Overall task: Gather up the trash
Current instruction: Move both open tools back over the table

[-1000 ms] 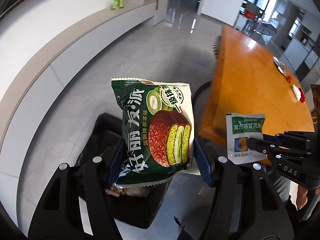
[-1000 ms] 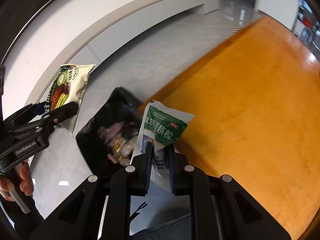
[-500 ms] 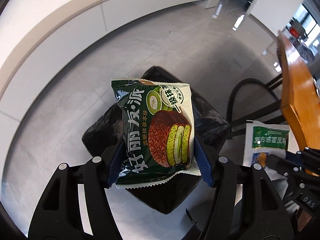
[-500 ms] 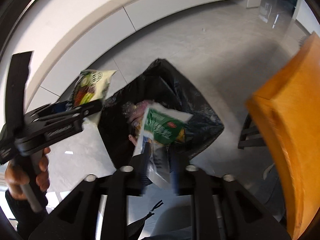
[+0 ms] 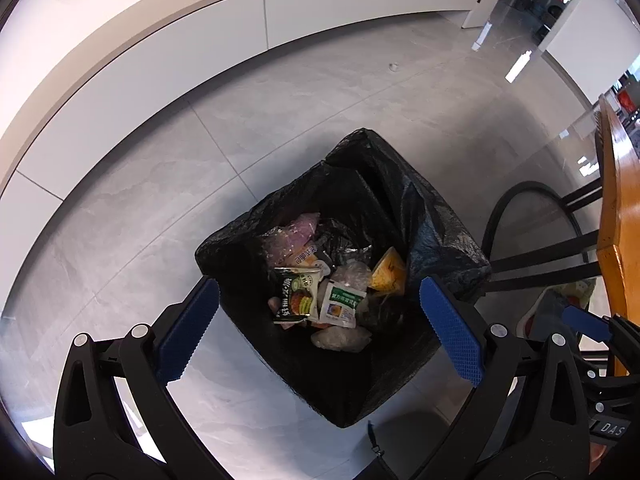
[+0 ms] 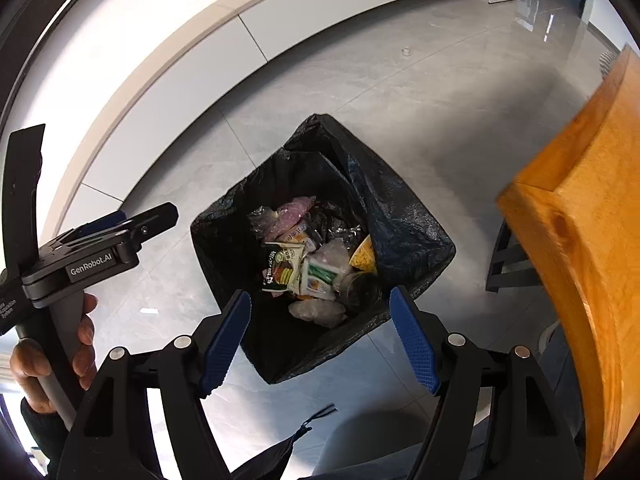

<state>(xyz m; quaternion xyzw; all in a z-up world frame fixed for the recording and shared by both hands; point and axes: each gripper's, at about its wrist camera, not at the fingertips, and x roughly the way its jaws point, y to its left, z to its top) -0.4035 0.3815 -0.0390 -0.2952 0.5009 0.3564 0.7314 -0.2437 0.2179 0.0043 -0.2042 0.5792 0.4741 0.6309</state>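
A black bin bag (image 5: 420, 216) (image 6: 400, 208) stands open on the grey floor below both grippers. Inside it lie the green snack-cake packet (image 5: 294, 298) (image 6: 280, 268) and the white-and-green medicine sachet (image 5: 340, 306) (image 6: 318, 278), among several other wrappers. My left gripper (image 5: 320, 322) hangs above the bag with its jaws opening wide and nothing between them. My right gripper (image 6: 320, 342) is also over the bag, its jaws opening and empty. The left gripper's side (image 6: 96, 240) and the hand holding it show at the left of the right wrist view.
An orange wooden table (image 6: 580, 220) (image 5: 620, 208) juts in at the right, with black chair legs (image 5: 560, 248) under it. A curved white wall (image 5: 160, 40) runs along the far side of the grey tiled floor (image 5: 280, 100).
Both grippers swung from beside the table to above the bin bag and tilted down. Each let go of its packet, and both packets now lie inside the bag.
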